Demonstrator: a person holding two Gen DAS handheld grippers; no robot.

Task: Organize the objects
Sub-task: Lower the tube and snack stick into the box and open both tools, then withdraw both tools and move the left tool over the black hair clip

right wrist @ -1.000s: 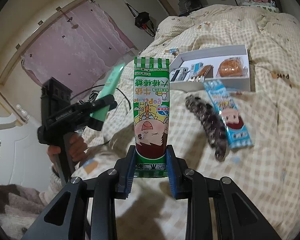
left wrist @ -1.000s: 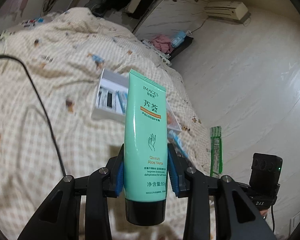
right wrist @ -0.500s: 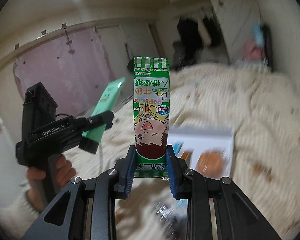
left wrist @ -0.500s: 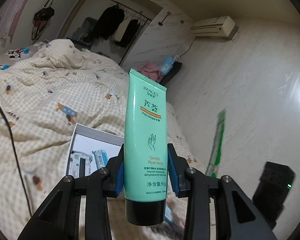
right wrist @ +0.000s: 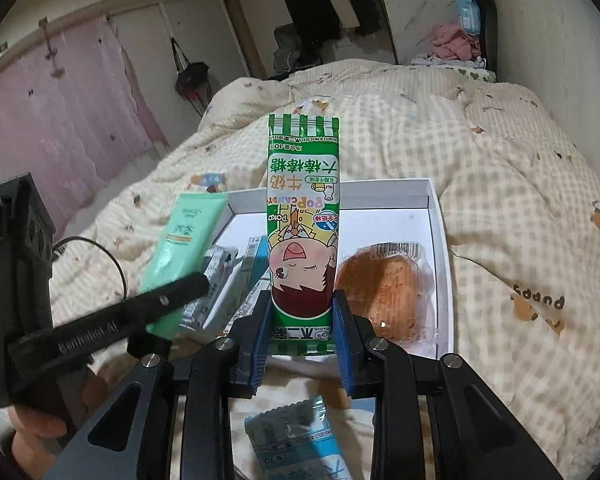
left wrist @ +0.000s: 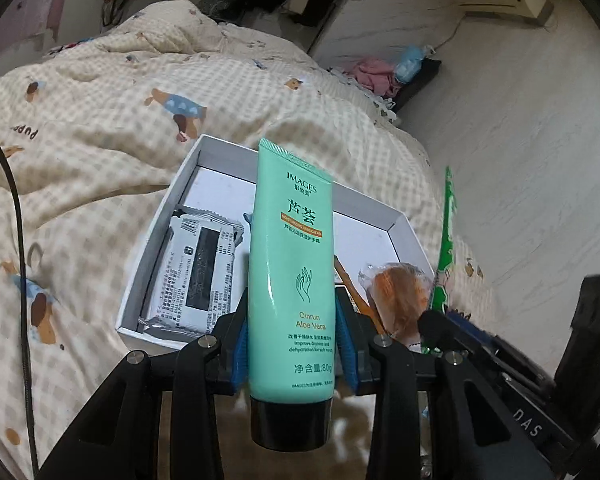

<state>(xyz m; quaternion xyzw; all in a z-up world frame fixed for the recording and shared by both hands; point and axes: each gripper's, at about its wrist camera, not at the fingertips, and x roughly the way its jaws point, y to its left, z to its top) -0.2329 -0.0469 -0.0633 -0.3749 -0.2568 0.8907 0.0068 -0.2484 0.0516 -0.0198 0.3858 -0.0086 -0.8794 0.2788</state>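
Note:
My left gripper (left wrist: 291, 354) is shut on a green aloe vera cream tube (left wrist: 291, 280), cap toward the camera. My right gripper (right wrist: 302, 342) is shut on a green candy packet (right wrist: 303, 232) with a cartoon face. Both hang just over the near edge of a white box (left wrist: 156, 248) (right wrist: 440, 240) on the bed. In the box lie a white printed packet (left wrist: 196, 272), a wrapped orange bun (right wrist: 384, 284) (left wrist: 400, 300) and other small packets. The tube (right wrist: 184, 244) and left gripper (right wrist: 180, 288) show at the left of the right wrist view; the candy packet (left wrist: 446, 240) shows edge-on at the right of the left view.
A cream checked duvet (left wrist: 100, 120) covers the bed. A blue candy packet (right wrist: 300, 440) lies on it below my right gripper. A black cable (left wrist: 20, 240) runs along the left. A hand (right wrist: 32, 432) holds the left gripper's handle. Clothes hang on a rack (right wrist: 328, 4) beyond the bed.
Both grippers have swung down and toward the white box, which now lies close below them. Each keeps its hold; the tube and the candy packet have not shifted between the pads.

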